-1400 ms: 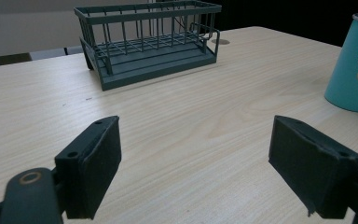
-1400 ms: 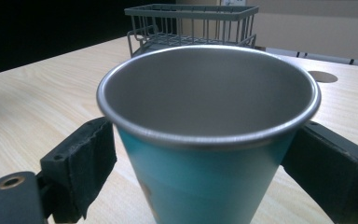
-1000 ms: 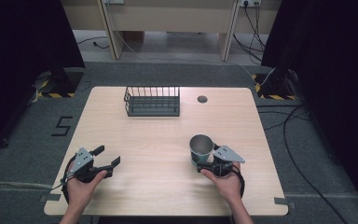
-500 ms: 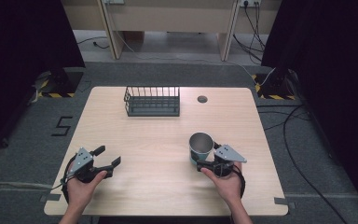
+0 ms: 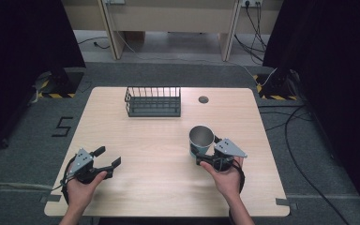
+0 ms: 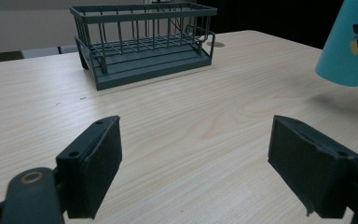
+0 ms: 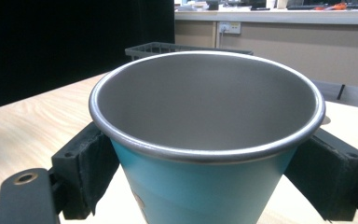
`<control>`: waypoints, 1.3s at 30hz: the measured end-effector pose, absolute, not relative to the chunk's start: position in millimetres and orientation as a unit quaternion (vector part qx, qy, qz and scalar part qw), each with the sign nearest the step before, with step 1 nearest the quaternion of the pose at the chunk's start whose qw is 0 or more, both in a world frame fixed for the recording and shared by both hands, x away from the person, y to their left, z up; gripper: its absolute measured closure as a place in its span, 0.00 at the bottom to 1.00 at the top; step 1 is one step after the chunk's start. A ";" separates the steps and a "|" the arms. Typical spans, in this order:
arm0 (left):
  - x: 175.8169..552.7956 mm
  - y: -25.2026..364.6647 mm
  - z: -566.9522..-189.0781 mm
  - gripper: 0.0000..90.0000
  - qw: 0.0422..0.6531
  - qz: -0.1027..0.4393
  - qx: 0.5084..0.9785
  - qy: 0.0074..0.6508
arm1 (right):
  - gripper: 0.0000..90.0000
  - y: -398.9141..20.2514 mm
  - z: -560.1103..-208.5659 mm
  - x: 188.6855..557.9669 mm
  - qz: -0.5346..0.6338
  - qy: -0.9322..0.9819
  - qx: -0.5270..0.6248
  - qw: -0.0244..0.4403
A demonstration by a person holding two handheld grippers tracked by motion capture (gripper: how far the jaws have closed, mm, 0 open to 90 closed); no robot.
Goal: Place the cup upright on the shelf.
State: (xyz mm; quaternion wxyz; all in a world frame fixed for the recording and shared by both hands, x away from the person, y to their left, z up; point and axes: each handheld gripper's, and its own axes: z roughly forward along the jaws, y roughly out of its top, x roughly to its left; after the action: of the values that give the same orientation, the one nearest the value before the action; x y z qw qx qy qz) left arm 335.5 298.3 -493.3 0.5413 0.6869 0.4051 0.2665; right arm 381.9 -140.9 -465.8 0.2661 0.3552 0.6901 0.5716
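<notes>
Cup [image 5: 201, 139], teal with a steel lining, sits clamped and tilted off the table [image 5: 145, 140] in my right gripper [image 5: 205, 158]. My left gripper [image 5: 107, 158] waits empty, jaws wide apart. The wire rack [image 5: 153, 101] at eleven o'clock from the cup holds nothing, so any placing there looks undone.

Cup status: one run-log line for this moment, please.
right gripper: shut on cup, lifted | left gripper: open | rack: empty

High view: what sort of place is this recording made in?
Probably a lab recording station: a lone wooden table on grey carpet with hazard-striped tape, black curtains at both sides, and loose cables across the floor.
</notes>
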 end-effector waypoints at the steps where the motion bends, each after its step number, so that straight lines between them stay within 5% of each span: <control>1: 335.3 298.4 -493.3 0.19 0.542 0.266 0.687 0.405 | 0.17 -140.1 -464.1 383.4 0.572 0.690 0.353 0.268; 39: 336.0 296.3 -492.8 0.19 0.540 0.276 0.684 0.405 | 0.17 -81.7 -422.1 441.4 0.594 0.681 0.333 0.269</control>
State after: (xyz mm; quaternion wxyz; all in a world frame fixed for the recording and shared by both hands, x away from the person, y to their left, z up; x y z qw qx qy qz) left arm 336.0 296.3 -492.8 0.5398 0.6844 0.4049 0.2763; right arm 441.4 -81.7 -422.1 0.2692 0.3326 0.6811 0.5942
